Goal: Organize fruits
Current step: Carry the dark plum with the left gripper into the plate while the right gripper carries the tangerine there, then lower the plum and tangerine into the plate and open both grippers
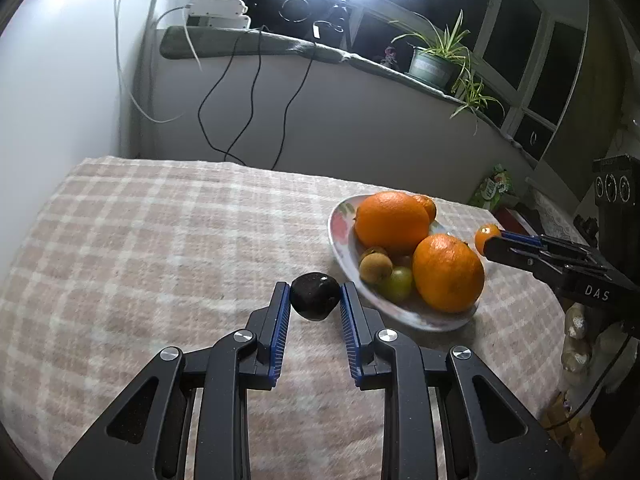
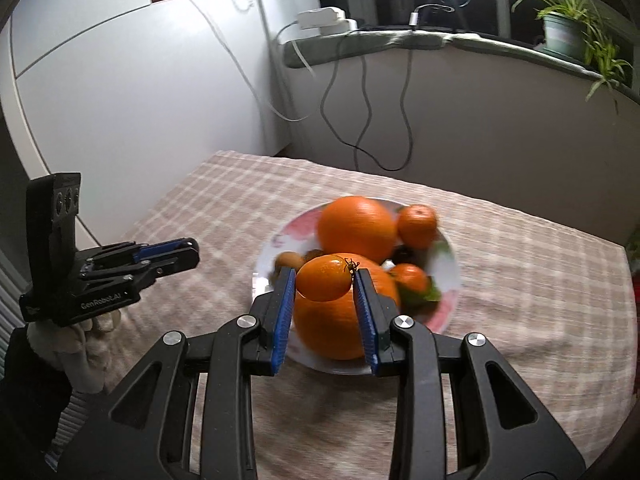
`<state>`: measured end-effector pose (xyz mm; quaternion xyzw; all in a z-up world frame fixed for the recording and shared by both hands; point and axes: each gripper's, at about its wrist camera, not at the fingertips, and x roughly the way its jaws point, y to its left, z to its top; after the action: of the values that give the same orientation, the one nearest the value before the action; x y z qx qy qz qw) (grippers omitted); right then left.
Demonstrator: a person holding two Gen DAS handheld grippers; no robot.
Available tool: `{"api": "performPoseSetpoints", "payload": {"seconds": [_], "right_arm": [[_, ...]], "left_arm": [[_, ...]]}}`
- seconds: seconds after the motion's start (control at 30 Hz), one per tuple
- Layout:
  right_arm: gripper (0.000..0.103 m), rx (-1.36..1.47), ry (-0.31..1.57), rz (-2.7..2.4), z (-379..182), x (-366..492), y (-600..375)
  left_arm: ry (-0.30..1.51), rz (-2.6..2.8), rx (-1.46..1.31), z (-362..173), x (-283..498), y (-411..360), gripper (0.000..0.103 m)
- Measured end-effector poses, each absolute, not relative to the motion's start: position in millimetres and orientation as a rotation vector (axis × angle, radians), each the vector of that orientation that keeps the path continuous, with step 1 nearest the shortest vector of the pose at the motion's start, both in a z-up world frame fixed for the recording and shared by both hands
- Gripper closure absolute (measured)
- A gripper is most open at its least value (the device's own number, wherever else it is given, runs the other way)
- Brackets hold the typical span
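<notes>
A white flowered plate [image 1: 340, 248] on the checked cloth holds two big oranges [image 1: 390, 220], a small orange, a green grape [image 1: 397, 283] and brown fruits. My left gripper [image 1: 315, 294] has its jaws on both sides of a dark round fruit [image 1: 315, 296] beside the plate's near-left rim, touching or almost touching it. My right gripper [image 2: 324, 280] is shut on a small orange tomato-like fruit [image 2: 323, 282] with a dry stem, held above the plate [image 2: 448, 308] over the near orange [image 2: 340, 328]. The right gripper also shows in the left wrist view [image 1: 490, 240].
The table carries a pink-and-white checked cloth [image 1: 160, 240]. Behind it a windowsill holds a potted plant [image 1: 436, 60], a power strip and hanging cables. A white cabinet [image 2: 120, 100] stands at the left. Packages and bags lie off the table's right side [image 1: 496, 188].
</notes>
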<state>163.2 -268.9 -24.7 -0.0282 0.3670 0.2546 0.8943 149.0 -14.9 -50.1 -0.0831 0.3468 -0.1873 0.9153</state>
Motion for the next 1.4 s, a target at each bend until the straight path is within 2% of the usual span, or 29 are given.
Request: {"api": "performPoseSetpoints", "payload": {"seconds": [0.77,1.4], "right_arm": [[0.072,-0.037,0.809,0.457,-49,190,-314],[0.072,-0.037,0.828,0.483,-56,188,-312]], "left_arm": [[0.741,-0.434,-0.133,-48,204,-61,0.079],[0.748,-0.441,-0.121,-49,209,-70,0.079]]}}
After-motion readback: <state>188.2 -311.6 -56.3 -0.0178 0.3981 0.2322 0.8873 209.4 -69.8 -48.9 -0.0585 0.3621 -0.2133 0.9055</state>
